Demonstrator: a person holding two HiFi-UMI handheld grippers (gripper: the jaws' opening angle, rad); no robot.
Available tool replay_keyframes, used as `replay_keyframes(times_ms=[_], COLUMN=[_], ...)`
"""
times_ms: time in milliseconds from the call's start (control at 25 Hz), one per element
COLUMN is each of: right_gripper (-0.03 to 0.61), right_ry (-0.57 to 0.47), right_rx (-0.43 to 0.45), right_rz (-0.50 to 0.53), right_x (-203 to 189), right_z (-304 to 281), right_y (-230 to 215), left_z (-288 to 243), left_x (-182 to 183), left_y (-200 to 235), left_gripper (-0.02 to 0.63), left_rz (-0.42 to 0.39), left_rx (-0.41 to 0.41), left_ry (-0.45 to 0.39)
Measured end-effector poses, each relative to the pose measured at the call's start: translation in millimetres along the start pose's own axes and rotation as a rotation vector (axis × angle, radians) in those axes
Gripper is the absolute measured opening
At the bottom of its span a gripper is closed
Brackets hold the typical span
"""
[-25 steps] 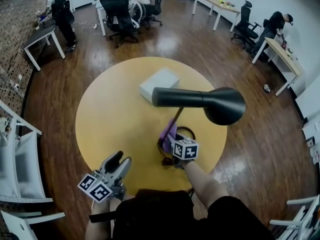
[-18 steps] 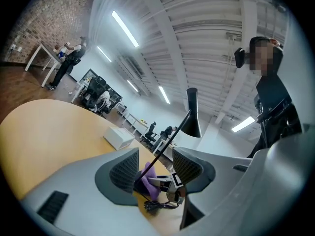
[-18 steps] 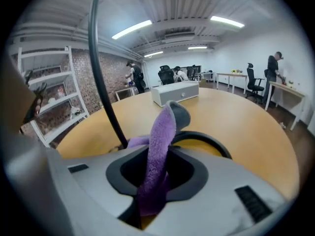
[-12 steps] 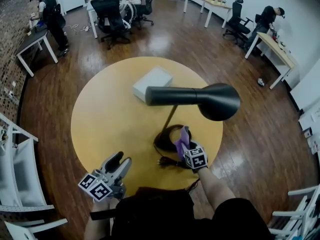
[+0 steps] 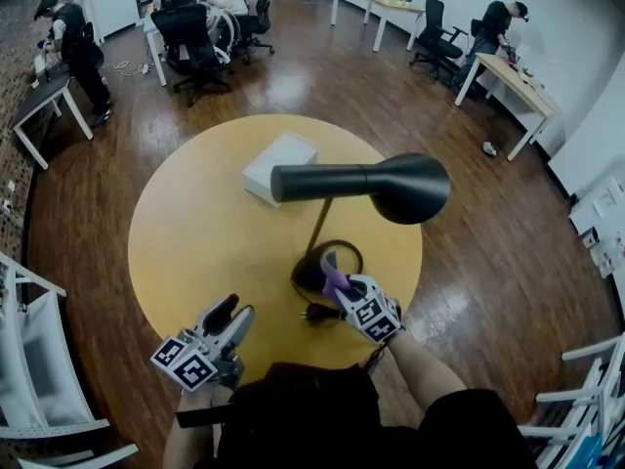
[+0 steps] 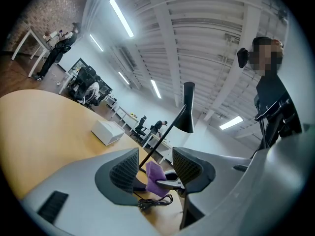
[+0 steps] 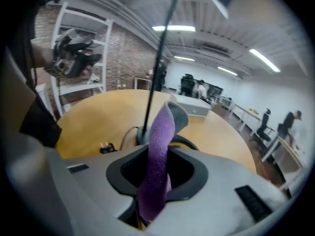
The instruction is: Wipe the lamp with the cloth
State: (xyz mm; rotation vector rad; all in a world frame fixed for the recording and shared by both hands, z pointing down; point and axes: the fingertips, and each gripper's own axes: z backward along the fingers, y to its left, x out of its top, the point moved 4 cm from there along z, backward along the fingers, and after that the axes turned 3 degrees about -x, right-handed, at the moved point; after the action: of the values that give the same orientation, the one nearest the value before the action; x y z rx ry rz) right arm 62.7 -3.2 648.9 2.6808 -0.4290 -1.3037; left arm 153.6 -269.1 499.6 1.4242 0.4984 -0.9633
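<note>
A black desk lamp stands on the round yellow table (image 5: 195,233), its shade (image 5: 410,186) high on a thin slanted stem (image 5: 317,228) over a round base (image 5: 311,270). My right gripper (image 5: 340,286) is shut on a purple cloth (image 5: 335,279), which lies against the near right side of the base. In the right gripper view the cloth (image 7: 160,146) stands up between the jaws, with the stem (image 7: 153,82) just beyond. My left gripper (image 5: 229,313) hovers open and empty at the table's near edge, left of the lamp; through its jaws I see the cloth (image 6: 156,172).
A white box (image 5: 280,167) lies on the table behind the lamp. The lamp's cord and plug (image 5: 314,313) sit near the base on the near side. Office chairs, desks and people stand farther off on the wooden floor; white shelving (image 5: 29,360) is at my left.
My right gripper has rolled and carried the cloth from the stem and the left part of the base round to its near right side. The left gripper has hardly moved.
</note>
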Motion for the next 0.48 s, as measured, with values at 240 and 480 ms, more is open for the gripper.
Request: replay_keyframes(times_ms=[240, 480], right_gripper=[0.091, 0.092], right_ry=[-0.040, 0.088], right_rx=[0.136, 0.050], right_rz=[0.354, 0.259], right_x=[58.1, 44.5], right_z=[-20.8, -53.9], right_y=[63.2, 51.7], left_z=[12.4, 28.4], left_x=[2.4, 5.9], left_y=[3.8, 4.5], left_gripper=[0.209, 0.209], left_rz=[0.004, -0.010], left_rx=[0.005, 0.028], left_ry=[-0.005, -0.001])
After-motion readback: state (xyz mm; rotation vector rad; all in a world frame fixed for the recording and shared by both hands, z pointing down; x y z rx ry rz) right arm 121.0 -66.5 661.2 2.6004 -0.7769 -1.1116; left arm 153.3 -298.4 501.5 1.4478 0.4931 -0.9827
